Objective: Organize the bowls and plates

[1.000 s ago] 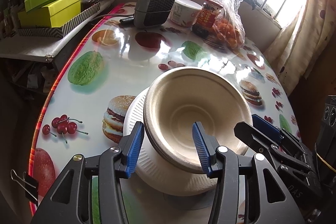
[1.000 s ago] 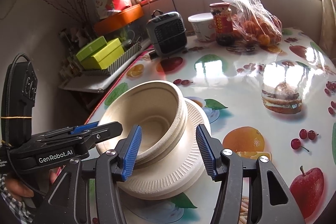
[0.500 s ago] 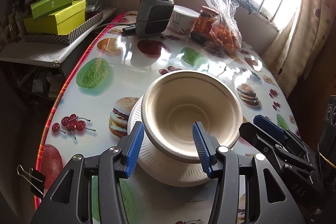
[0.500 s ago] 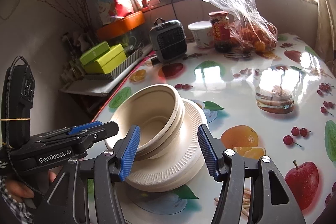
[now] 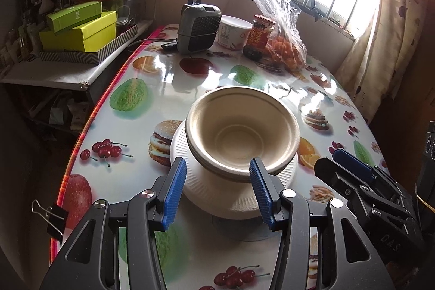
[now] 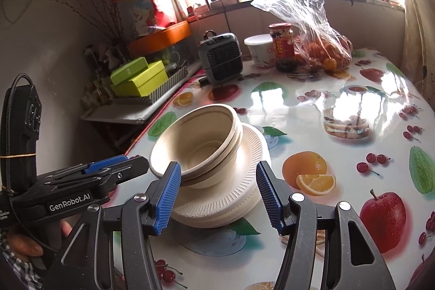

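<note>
Nested beige paper bowls (image 5: 242,132) sit on a stack of white ribbed paper plates (image 5: 201,181) on the fruit-print table. They also show in the right wrist view, bowls (image 6: 198,146) on plates (image 6: 233,197). My left gripper (image 5: 216,192) is open and empty, its blue pads just short of the stack's near side. My right gripper (image 6: 218,197) is open and empty, its pads either side of the stack's near edge without touching. Each gripper appears in the other's view, the right (image 5: 350,167) and the left (image 6: 106,167).
At the table's far end stand a grey heater (image 5: 197,26), a white tub (image 5: 233,31), a red-lidded jar (image 5: 259,37) and a bag of oranges (image 5: 285,50). Green boxes (image 5: 78,29) rest on a side shelf at left. The table edge (image 5: 81,140) runs along the left.
Both grippers have drawn back and up from the stack, so bowls and plates look smaller and farther. The stack stays put on the table. Both grippers remain open.
</note>
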